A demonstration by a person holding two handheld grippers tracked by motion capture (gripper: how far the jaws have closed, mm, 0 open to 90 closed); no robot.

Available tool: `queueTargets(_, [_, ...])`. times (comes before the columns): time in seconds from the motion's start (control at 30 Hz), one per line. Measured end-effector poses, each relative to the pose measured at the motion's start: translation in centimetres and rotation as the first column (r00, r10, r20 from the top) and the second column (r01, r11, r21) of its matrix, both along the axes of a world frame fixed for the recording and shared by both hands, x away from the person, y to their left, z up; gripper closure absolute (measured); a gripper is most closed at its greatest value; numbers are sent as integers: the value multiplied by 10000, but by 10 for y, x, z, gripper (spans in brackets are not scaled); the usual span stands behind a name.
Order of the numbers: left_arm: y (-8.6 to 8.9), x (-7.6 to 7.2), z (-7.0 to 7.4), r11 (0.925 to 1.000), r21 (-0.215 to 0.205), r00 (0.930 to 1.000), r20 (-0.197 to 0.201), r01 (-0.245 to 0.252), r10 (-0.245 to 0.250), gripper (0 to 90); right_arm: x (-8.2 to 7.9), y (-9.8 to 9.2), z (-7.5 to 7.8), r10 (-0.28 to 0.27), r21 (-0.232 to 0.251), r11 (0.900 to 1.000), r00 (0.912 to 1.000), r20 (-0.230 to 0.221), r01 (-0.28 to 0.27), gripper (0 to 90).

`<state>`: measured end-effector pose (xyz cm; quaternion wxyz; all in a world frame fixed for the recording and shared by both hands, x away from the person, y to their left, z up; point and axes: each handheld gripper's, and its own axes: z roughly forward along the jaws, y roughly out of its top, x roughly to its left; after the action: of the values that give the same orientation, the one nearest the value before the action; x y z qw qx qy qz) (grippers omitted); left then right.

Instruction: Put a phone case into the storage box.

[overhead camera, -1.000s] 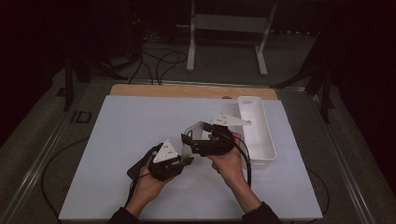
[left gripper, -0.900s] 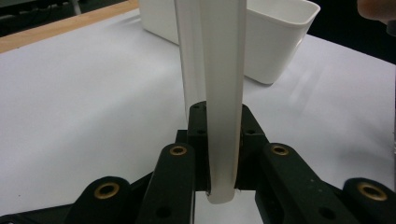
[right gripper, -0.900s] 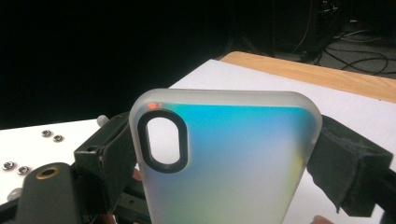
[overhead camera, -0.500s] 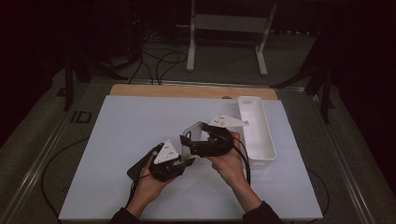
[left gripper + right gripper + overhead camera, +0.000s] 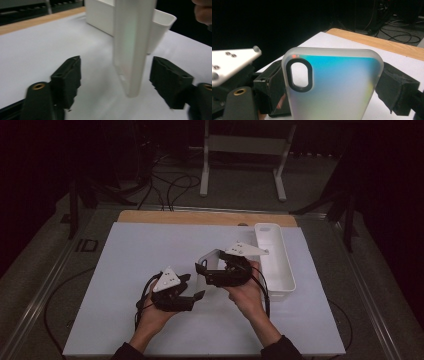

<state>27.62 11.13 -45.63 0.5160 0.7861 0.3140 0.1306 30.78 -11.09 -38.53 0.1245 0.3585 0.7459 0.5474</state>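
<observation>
The right hand-held gripper [image 5: 205, 268], at centre frame in the high view, pinches a translucent phone case [image 5: 332, 85]; in the right gripper view the case stands upright between the two black pads, both pressed on its side edges, its oval camera cut-out at upper left and a blue-green sheen across its back; the left hand-held gripper [image 5: 195, 287] sits just below and left of it in the high view, its jaws spread and just now opening further; in the left gripper view the case [image 5: 131, 45] hangs edge-on between those spread pads, touching neither, its lower end clear of the white worktop [image 5: 130, 270]. Surroundings: a long white tray [image 5: 277, 265] stands at right of centre on the worktop, close behind the right hand [image 5: 245, 292]; in the left gripper view the tray [image 5: 100, 15] lies directly beyond the case; a bare wooden strip [image 5: 200, 217] runs along the far edge; a white metal stand [image 5: 242, 150] and loose cables [image 5: 175, 185] occupy the floor at top of frame; nothing lies between the two grippers save the case.
</observation>
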Motion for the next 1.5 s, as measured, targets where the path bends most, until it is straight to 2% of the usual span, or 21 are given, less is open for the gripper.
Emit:
queueTargets(0.1, [12, 0, 2, 9995, -152, 9996, 59, -268, 269, 112, 1, -2, -1, -71, -42, 10000, 10000, -29, 71, 168])
queueTargets(0.17, [17, 0, 3, 9985, -71, 9984, 143, -541, 542, 61, 2, -2, -1, -86, -83, 9999, 10000, -16, 86, 168])
queueTargets(0.23, [20, 0, 3, 9981, -85, 9981, 153, -603, 604, 13, 2, -2, -1, -100, -94, 9999, 10000, 5, 100, 168])
queueTargets(0.33, [30, 0, 3, 9956, -116, 9953, 274, -926, 929, 6, 3, -2, 0, -69, -148, 9999, 9999, 94, 71, 168])
queueTargets(0.37, [36, 0, 3, 9916, 92, 9905, 503, -1289, 1283, 4, 3, -2, 0, -58, -170, 9998, 9999, 125, 60, 168])
queueTargets(0.43, [40, 1, 3, 9904, 86, 9892, 512, -1378, 1372, 3, 3, -2, 0, -62, -172, 9998, 9999, 139, 65, 168])
queueTargets(0.53, [53, 0, 2, 9839, 123, 9823, 613, -1783, 1772, 3, 3, -3, 0, -78, -174, 9998, 9999, 154, 81, 168])
queueTargets(0.8, [74, -5, -1, 9758, 26, 9730, 753, -2188, 2180, 3, 4, -5, -2, -139, -70, 9999, 9999, 87, 140, 168])
queueTargets(1.03, [94, -17, -13, 9651, 260, 9628, 817, -2604, 2576, 0, 6, -9, -1, -255, -9, 9997, 9995, 159, 256, 168])
queueTargets(1.23, [110, -26, -20, 9560, 454, 9530, 1061, -2898, 2839, 0, 6, -11, -1, -326, 73, 9994, 9994, 144, 325, 168])
queueTargets(1.5, [116, -31, -22, 9478, 538, 9424, 1384, -3142, 3045, 0, 7, -15, 1, -550, 58, 9985, 9981, 282, 549, 167])
